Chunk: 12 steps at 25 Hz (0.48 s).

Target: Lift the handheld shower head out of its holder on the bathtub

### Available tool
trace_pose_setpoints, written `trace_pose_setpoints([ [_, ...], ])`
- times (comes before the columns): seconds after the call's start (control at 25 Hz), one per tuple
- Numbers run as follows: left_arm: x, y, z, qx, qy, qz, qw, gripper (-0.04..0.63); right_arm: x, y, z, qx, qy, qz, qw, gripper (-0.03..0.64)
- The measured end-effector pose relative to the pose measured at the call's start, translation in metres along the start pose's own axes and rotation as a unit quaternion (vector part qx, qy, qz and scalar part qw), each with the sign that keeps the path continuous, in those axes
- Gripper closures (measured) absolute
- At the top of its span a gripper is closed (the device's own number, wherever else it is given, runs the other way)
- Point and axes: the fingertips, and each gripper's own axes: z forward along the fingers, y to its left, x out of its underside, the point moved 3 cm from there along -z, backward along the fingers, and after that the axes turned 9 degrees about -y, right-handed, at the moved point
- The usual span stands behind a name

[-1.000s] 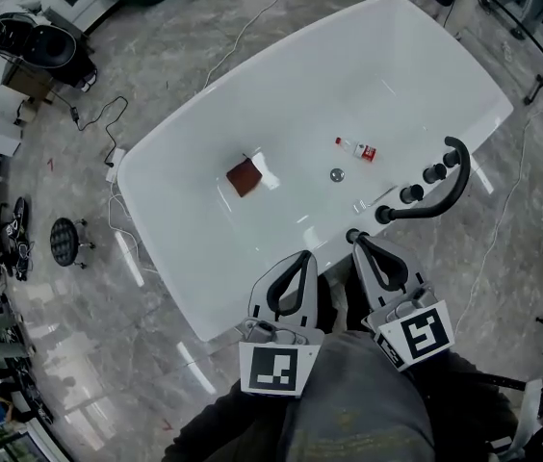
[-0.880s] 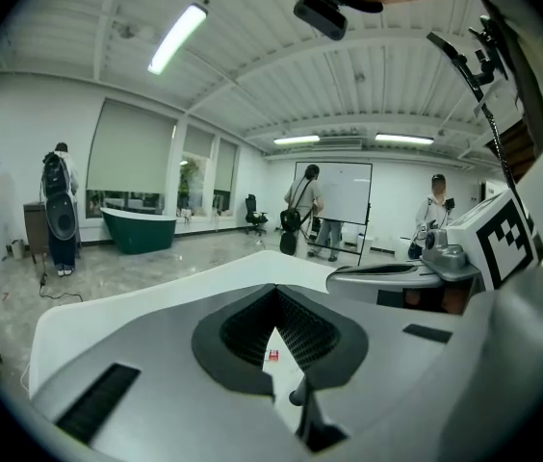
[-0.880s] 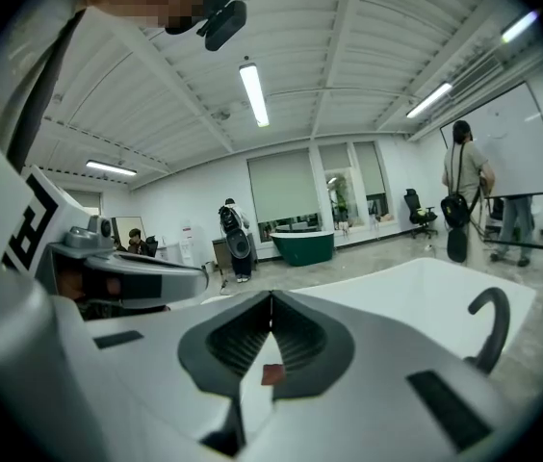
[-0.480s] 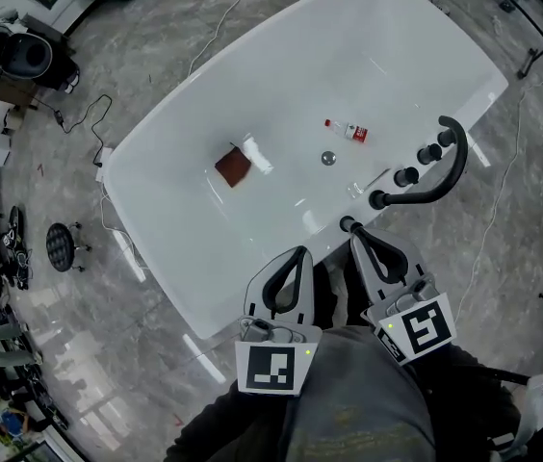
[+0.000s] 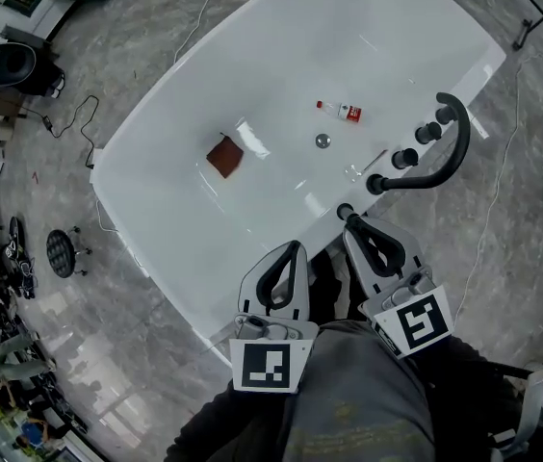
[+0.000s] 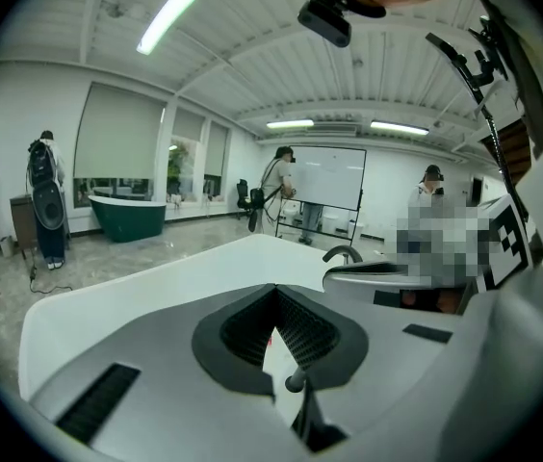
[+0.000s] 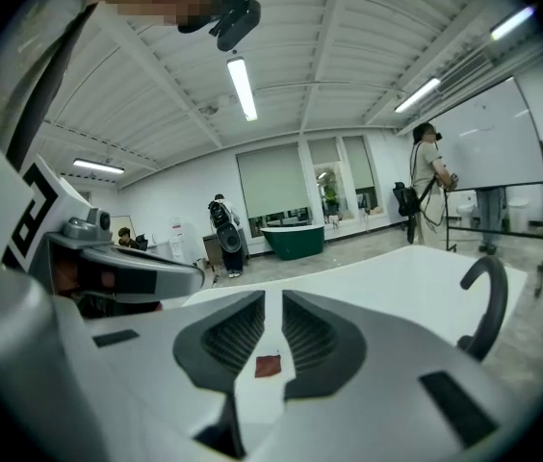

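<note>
Shower head (image 5: 345, 210), which I take to be the small black fitting at the near end of the row on the tub (image 5: 146, 229) rim, sits in its holder; it shows too small to make out its shape. The lift has not begun.

The right tool (image 5: 351, 221) hangs with its tips just short of that fitting, which lies at the tool's 12 o'clock, near but apart as far as I can tell. Its jaws have just been opening and stand a narrow slit apart with nothing between them; only the tub floor shows through the gap. The left tool (image 5: 289, 248) is at the right tool's 9 o'clock, over the near rim, its tips together and empty.

Past the fitting, toward 1 o'clock, the rim carries knobs (image 5: 404, 158) and a curved black spout (image 5: 461, 142). Inside the tub lie a drain (image 5: 323, 141) at 12 o'clock, a small bottle (image 5: 341, 111) just beyond it, and a brown patch (image 5: 223, 156) at 10 o'clock.

By my reading every step is left. The right jaws must widen, come round the fitting, close on it and draw it up out of the holder.
</note>
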Motion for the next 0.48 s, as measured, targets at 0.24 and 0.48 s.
trace_pose_setpoints([
  [0.24, 0.008, -0.007, 0.01, 0.014, 0.007, -0.002, 0.9999, 0.594, 0.011, -0.008, -0.003, 0.008, 0.006, -0.006, 1.0, 0.471],
  [0.48, 0.015, -0.008, 0.016, 0.02, 0.013, -0.004, 0.9997, 0.594, 0.018, -0.015, -0.002, 0.021, 0.016, -0.007, 1.0, 0.451],
])
